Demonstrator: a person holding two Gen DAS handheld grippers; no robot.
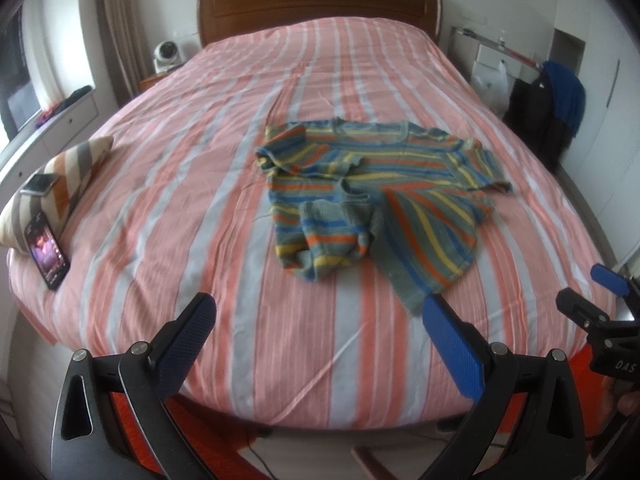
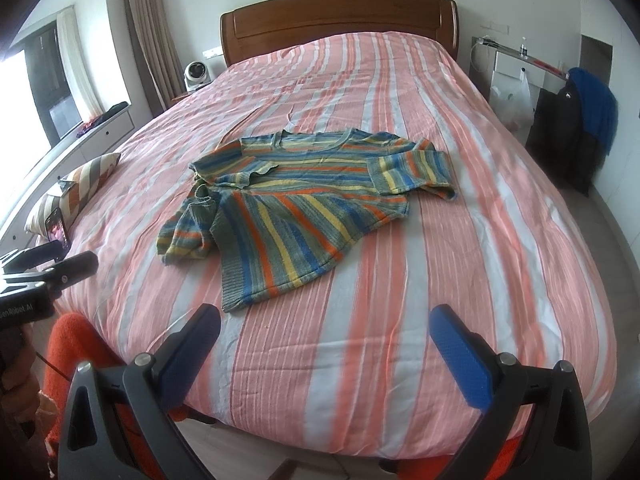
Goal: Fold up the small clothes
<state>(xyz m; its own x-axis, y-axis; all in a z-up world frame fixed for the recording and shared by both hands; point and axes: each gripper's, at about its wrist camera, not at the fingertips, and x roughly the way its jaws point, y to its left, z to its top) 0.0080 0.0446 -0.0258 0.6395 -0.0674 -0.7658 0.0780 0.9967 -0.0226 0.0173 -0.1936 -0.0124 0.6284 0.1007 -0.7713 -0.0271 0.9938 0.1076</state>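
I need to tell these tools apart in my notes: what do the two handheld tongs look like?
Both look alike: black angled frames with silver pivot bolts. The left tongs and right tongs each carry one dark textured pad and one bright blue textured pad. White lettering marks each body where the other camera sees it. No cables or sleeves are identifiable.

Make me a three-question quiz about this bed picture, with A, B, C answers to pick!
1. Where is the striped sweater?
A. On the bed
B. On the floor
C. On the chair

2. How many phones are by the striped pillow?
A. None
B. Two
C. Five

3. How are the left claw and right claw?
A. Both open, holding nothing
B. Both pinching the sweater
C. One holding a phone

Answers:
1. A, it lies rumpled on the pink striped bedspread.
2. B, a lit phone leans against the pillow and another phone lies on top.
3. A, the fingers of each stand wide apart over the bed's near end, short of the sweater.
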